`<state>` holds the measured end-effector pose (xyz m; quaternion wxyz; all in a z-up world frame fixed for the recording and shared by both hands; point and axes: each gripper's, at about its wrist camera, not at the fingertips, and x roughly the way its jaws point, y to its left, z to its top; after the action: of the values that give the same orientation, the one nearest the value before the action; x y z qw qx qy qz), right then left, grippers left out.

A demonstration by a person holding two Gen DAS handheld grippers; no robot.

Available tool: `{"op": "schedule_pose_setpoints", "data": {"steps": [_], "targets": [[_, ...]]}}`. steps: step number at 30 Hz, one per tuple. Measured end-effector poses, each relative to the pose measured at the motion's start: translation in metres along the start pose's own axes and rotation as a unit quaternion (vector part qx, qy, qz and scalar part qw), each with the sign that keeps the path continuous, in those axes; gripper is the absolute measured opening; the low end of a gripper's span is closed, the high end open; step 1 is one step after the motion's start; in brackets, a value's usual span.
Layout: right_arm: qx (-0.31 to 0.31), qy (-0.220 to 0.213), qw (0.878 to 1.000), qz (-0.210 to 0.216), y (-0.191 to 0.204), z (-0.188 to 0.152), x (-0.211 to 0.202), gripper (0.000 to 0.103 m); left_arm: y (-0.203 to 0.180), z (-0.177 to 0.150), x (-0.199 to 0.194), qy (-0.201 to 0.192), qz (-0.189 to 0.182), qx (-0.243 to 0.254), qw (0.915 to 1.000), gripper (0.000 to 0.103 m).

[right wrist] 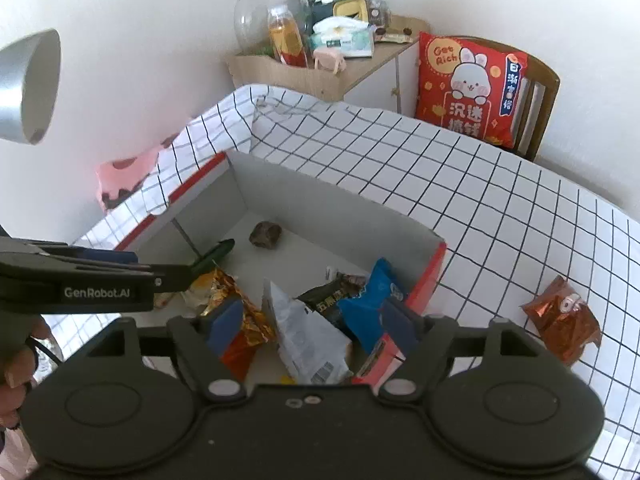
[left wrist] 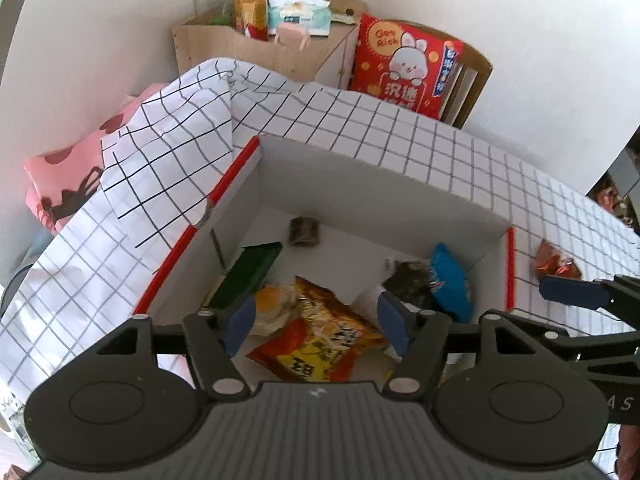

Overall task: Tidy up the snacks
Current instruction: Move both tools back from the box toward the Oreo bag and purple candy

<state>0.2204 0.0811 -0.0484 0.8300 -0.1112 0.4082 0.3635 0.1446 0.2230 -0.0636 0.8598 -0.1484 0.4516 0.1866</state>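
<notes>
Snacks [right wrist: 304,332] fill box [right wrist: 344,208]; one packet [right wrist: 562,320] lies outside it.

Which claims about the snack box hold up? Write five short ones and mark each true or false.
1. A reddish-brown snack packet lies on the checked tablecloth, outside the box. True.
2. The left gripper clamps the orange packet. False: its jaws stand open.
3. A blue packet is in the box. True.
4. The box is empty. False: several packets lie inside.
5. The right gripper is open. True.
</notes>
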Motion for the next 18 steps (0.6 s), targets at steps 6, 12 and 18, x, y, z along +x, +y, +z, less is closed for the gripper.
{"op": "schedule_pose_setpoints", "data": {"steps": [6, 12, 18], "targets": [[0.019, -0.022, 1.0, 0.004, -0.011, -0.009, -0.024, 0.09, -0.018, -0.005, -0.014, -0.011, -0.015, 0.005, 0.9998, 0.067], [0.043, -0.039, 0.998, 0.005, -0.033, -0.022, -0.048, 0.096, -0.043, -0.012, -0.031, -0.032, -0.029, 0.007, 0.9991, 0.074], [0.052, -0.057, 0.997, 0.003, -0.058, -0.038, -0.073, 0.098, -0.076, -0.02, -0.04, -0.038, -0.056, 0.019, 0.9975, 0.075]]}}
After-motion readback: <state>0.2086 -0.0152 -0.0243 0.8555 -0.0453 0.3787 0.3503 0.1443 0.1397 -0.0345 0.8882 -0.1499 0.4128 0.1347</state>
